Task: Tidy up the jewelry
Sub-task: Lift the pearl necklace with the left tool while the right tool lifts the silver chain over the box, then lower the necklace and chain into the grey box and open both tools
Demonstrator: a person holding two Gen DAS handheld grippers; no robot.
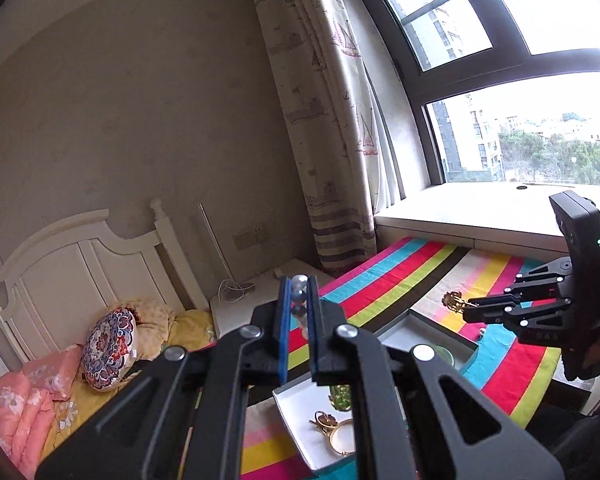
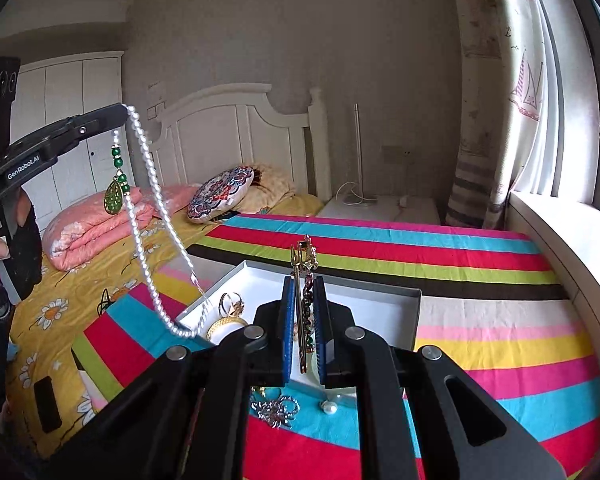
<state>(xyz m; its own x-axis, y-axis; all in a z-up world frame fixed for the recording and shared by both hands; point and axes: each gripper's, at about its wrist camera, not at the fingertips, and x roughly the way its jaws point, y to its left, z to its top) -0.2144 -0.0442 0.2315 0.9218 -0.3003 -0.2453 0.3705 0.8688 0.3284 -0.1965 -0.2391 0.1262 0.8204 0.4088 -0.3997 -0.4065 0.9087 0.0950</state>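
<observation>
My left gripper (image 1: 299, 280) is shut on a white pearl necklace (image 2: 156, 216); its beads (image 1: 299, 294) show between the blue pads. In the right wrist view the left gripper (image 2: 120, 114) holds it high, the strand drooping into a white open box (image 2: 380, 300), with a green and gold pendant (image 2: 114, 198) hanging beside it. My right gripper (image 2: 304, 280) is shut on a gold hairpin (image 2: 305, 256) above the box; it also shows in the left wrist view (image 1: 466, 308). Gold rings (image 2: 230, 312) lie in the box.
The box sits on a striped cloth (image 2: 480, 344) on the bed. A silver brooch (image 2: 276, 410) and a pearl (image 2: 330, 408) lie on the cloth near me. Pink quilt (image 2: 96, 232), round cushion (image 2: 222, 194) and headboard (image 2: 228, 132) behind. Window ledge (image 2: 560, 232) at right.
</observation>
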